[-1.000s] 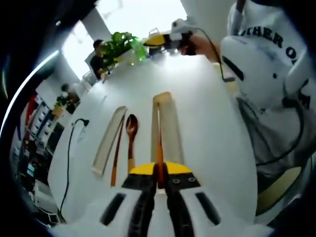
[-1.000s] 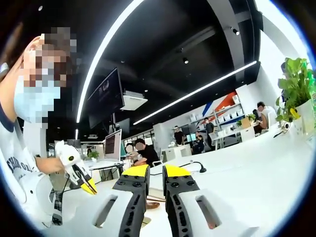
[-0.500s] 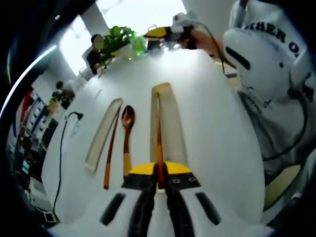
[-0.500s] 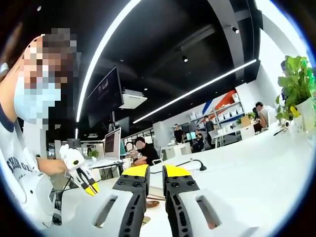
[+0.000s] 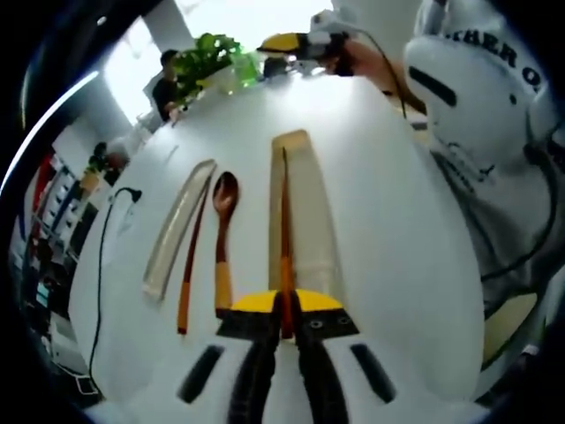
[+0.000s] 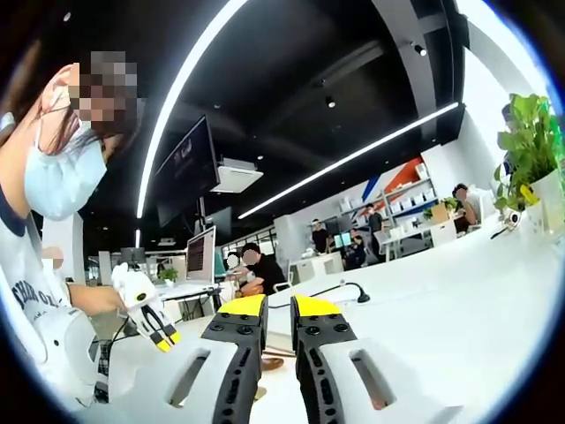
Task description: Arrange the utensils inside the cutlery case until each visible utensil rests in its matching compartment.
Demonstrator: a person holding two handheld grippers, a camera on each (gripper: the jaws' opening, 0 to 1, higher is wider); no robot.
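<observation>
Two yellow-tipped jaws of the left gripper [image 5: 284,311] pinch the end of a chopstick [image 5: 285,225], which runs lengthwise inside the open cutlery case [image 5: 303,208] on the white counter [image 5: 388,230]. Just left lie a wooden spoon [image 5: 222,238], a second chopstick [image 5: 190,269] and the case lid [image 5: 177,228]. Right gripper [image 6: 279,311] is raised, its jaws nearly together on nothing.

Since a second ago, the left gripper [image 5: 284,320], its jaws pinched on a chopstick [image 5: 285,237], draws back along the white table [image 5: 388,221] away from its far edge with the plant. In the right gripper view the left gripper [image 6: 164,339] sits slightly lower and further right, and the person's masked head tilts.
</observation>
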